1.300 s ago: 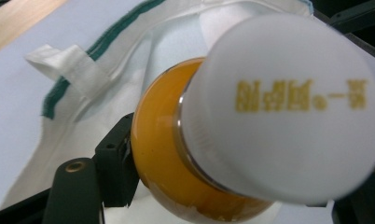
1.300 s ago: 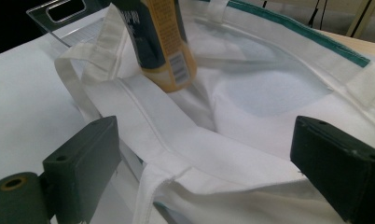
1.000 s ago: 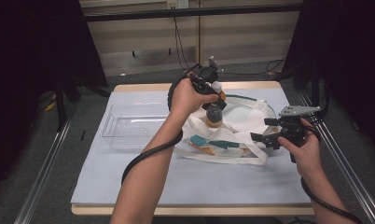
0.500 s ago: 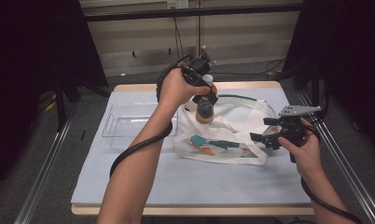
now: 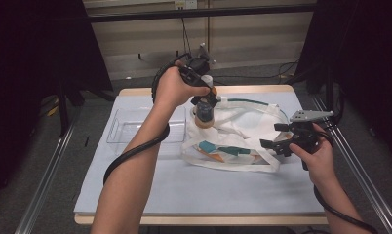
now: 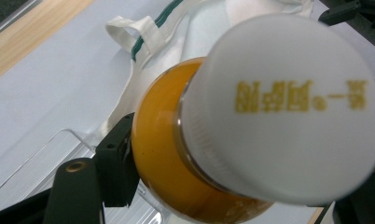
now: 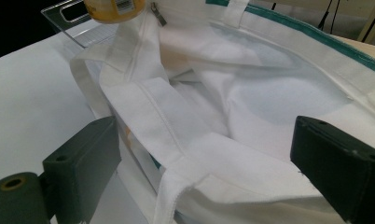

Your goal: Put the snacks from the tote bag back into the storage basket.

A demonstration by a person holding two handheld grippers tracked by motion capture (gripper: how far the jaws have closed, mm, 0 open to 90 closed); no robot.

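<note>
L gripper (image 5: 207, 97) lifted the bottle (image 5: 204, 113) higher & away from the bag (image 5: 243, 127) since 0.5 s ago, jaws clamped on it. R gripper (image 5: 277, 136) sat wide apart at bag's edge.

Bottle (image 6: 251, 126) cap print too blurry to read; base cut off by frame edge.

I see an orange-filled clear bottle with a white screw cap (image 6: 288, 107); the cap carries small yellow printed characters, and the label near its base is yellow with a barcode patch. The soft white fabric tote bag (image 5: 243, 131) has a teal-green trim along its rim and a teal and orange print on its near side. My left gripper's jaws (image 5: 206, 97) are black, as are the right gripper's jaws (image 5: 274, 136). The table's cover (image 5: 208, 185) is pale blue-white, its far edge light wood. The clear plastic tray (image 5: 126, 129) at left is colourless.
</note>
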